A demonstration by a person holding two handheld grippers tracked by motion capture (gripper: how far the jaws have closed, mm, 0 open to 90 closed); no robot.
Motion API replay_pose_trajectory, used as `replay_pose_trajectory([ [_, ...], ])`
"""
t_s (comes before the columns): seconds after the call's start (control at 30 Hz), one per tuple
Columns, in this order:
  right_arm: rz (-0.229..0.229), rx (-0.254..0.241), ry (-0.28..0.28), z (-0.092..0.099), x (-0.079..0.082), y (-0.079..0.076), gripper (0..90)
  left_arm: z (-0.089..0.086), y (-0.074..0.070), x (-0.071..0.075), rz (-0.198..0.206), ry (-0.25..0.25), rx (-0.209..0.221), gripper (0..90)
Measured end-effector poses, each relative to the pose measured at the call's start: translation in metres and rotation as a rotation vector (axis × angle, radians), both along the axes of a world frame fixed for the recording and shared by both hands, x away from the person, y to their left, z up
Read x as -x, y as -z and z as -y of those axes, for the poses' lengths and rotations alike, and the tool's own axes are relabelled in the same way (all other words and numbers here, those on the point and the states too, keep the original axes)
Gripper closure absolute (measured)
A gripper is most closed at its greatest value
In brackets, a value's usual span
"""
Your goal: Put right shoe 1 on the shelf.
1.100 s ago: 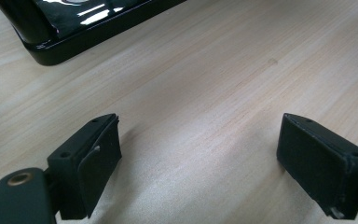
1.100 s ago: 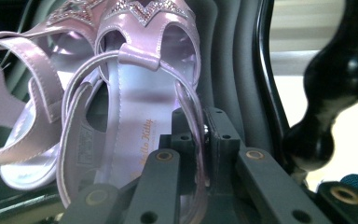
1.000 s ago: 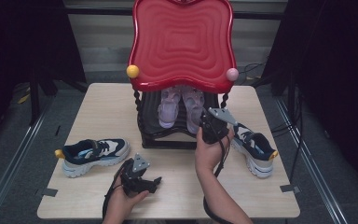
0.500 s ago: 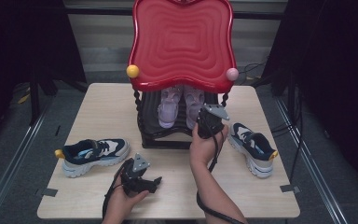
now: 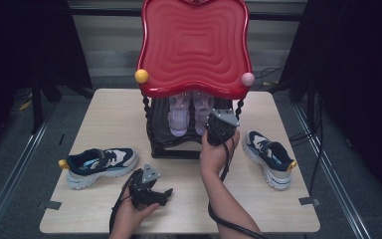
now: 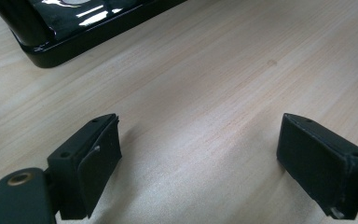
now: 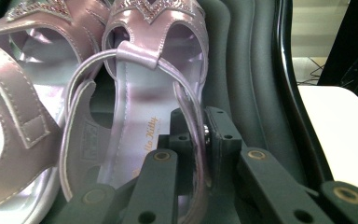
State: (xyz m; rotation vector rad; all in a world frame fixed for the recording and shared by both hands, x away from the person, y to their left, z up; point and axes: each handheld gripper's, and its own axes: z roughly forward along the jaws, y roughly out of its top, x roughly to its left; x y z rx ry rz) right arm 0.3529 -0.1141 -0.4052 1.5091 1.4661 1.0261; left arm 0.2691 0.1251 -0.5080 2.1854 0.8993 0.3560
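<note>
A pair of lilac sandals [image 5: 179,117] stands on the black shelf [image 5: 174,147] under the red wavy top [image 5: 194,45]. My right gripper [image 5: 218,124] reaches into the shelf from the right. In the right gripper view it [image 7: 196,135] is shut on the thin heel strap [image 7: 186,100] of the right sandal [image 7: 144,116], which passes between the jaws. My left gripper [image 5: 165,193] lies low on the table near the front edge. Its jaws [image 6: 200,149] stand wide open over bare wood, holding nothing.
A navy and white sneaker [image 5: 99,164] lies on the left of the wooden table [image 5: 119,114], and its mate [image 5: 271,157] lies on the right. The shelf's black base [image 6: 74,32] sits just beyond the left gripper. A yellow ball [image 5: 141,76] and a pink ball [image 5: 247,78] hang off the red top's corners.
The right hand has edged its gripper slightly left and deeper into the shelf toward the sandals. The left gripper has stayed put.
</note>
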Motion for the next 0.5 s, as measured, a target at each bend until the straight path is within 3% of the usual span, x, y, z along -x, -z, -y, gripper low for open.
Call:
replay_pose_trajectory([
  [0.5,0.025,-0.014,-0.01,-0.0055,-0.0028,0.001,78.8,0.0004,0.0001,-0.0007,0.003,0.005,0.002,13.0],
])
